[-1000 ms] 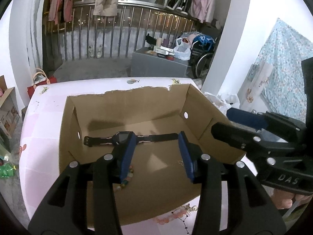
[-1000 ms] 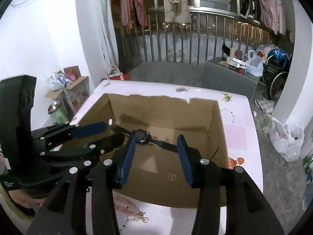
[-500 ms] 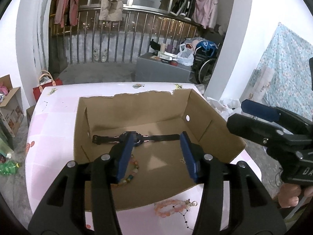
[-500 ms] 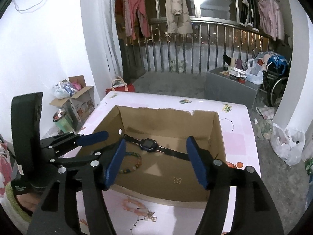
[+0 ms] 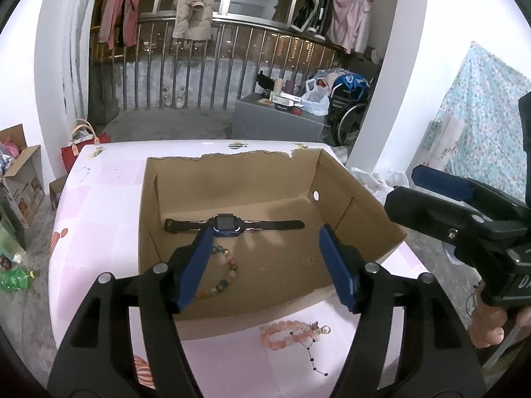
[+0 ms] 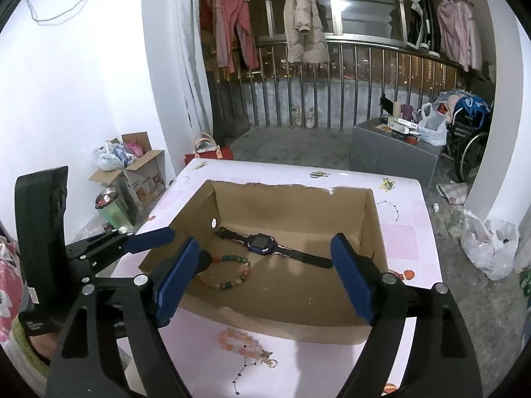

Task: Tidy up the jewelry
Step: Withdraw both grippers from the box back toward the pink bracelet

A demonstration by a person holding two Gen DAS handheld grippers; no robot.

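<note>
Cardboard, brown and open-topped, makes up the box (image 5: 232,179) that stands on the pink-and-white patterned counter (image 5: 99,205). On its floor lies a blue-faced watch (image 5: 227,224) with its black strap stretched out flat near the far wall. Just in front of the watch, closer to the near wall, a bracelet of mixed-colour beads (image 6: 229,273) rests on the cardboard, apart from the strap. Outside the box, on the counter just before its near wall, lies a pink bead bracelet (image 5: 287,331) with a small metal charm at one end.

Both tools hover over the near edge of the box, pointing down into it. On the left hand-held gripper (image 5: 265,262) the jaws are opening, with nothing between the blue pads; the watch and the beads lie on the box floor beyond them. On the right hand-held gripper (image 6: 265,278) the jaws are opening too, spread wide and empty. In the left wrist view the right tool shows at the right edge, with part of a person's hand (image 5: 491,325) on its grip.
</note>
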